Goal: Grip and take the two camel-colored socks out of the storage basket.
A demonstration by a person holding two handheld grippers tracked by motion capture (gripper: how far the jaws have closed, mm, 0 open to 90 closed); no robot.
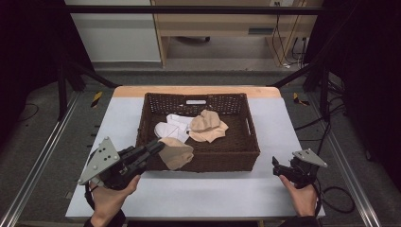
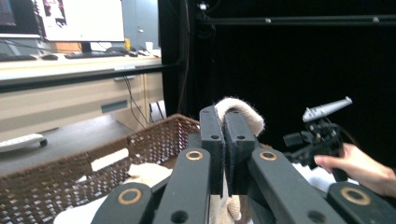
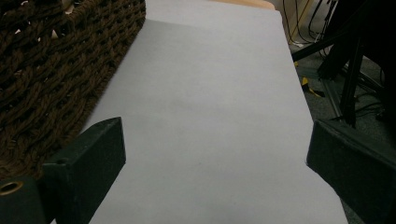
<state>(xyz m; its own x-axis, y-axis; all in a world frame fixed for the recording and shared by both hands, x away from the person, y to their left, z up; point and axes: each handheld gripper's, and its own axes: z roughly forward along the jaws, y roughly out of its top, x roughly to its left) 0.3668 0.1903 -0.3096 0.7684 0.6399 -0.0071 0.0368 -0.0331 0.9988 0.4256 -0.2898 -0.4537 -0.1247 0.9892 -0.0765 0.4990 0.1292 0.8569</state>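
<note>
A: Here, what do the jaws of the left gripper [image 2: 224, 154] hold?

B: They are pressed together on a beige sock [image 2: 240, 114]. In the left gripper view the cloth loops over the jaw tips and hangs down between the two arms.

A: And where is that sock relative to the basket?

B: In the high view the left gripper [image 1: 158, 147] pinches one edge of the beige sock [image 1: 176, 154], which hangs at the near left wall of the brown wicker basket [image 1: 246, 153], partly over the rim and partly in front of it.

A: What lies inside the basket?

B: A crumpled beige garment [image 1: 207, 126] toward the middle and white socks [image 1: 170, 126] just to its left, touching it.

A: How do the jaws of the right gripper [image 3: 215, 163] stand?

B: Spread wide, nothing between them. The right gripper view looks along them over the bare white table surface [image 3: 210, 107], with the basket's woven wall at the left edge.

A: Its place on the table?

B: The right gripper [image 1: 283, 168] sits in a hand at the near right corner, well apart from the basket and from the left gripper.
</note>
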